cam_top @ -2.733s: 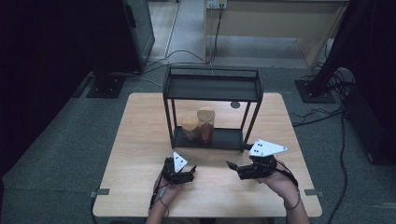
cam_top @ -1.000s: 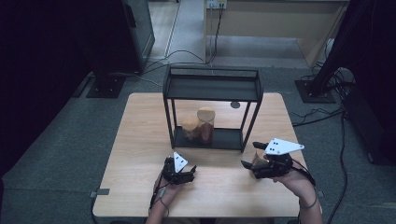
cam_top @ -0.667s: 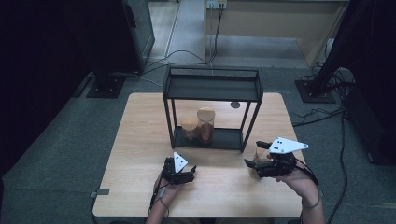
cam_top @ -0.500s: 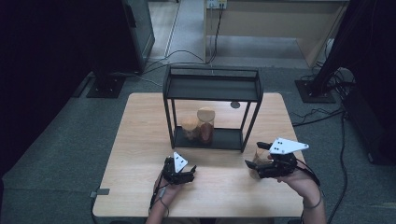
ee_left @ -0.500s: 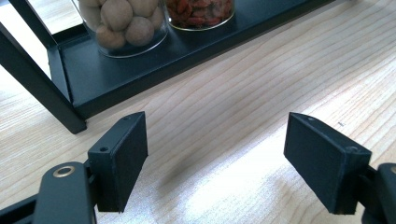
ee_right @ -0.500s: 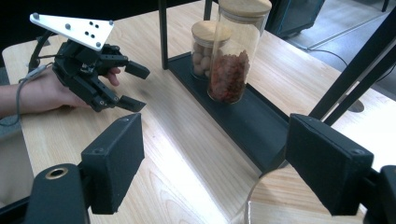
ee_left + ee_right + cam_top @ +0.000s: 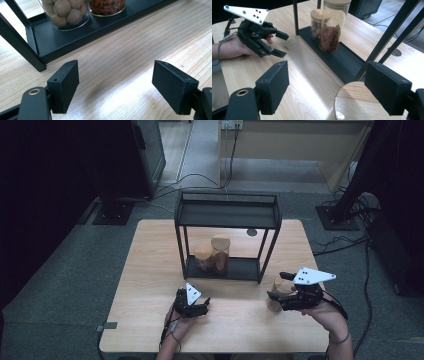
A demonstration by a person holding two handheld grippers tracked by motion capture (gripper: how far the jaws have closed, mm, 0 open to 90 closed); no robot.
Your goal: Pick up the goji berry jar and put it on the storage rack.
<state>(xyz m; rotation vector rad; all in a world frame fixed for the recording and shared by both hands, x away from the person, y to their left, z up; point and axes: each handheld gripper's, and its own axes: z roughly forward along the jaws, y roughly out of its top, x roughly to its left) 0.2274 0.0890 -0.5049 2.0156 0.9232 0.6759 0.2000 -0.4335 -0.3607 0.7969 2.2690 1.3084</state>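
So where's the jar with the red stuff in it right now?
The red-filled jar stands on the bottom shelf of the black rack at mid-table, right beside a shorter jar of round brown balls, on its right in the high view.

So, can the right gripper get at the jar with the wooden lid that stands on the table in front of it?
Probably yes. The right gripper has its jaws open, and the jar sits just below and between them, with nothing in the way.
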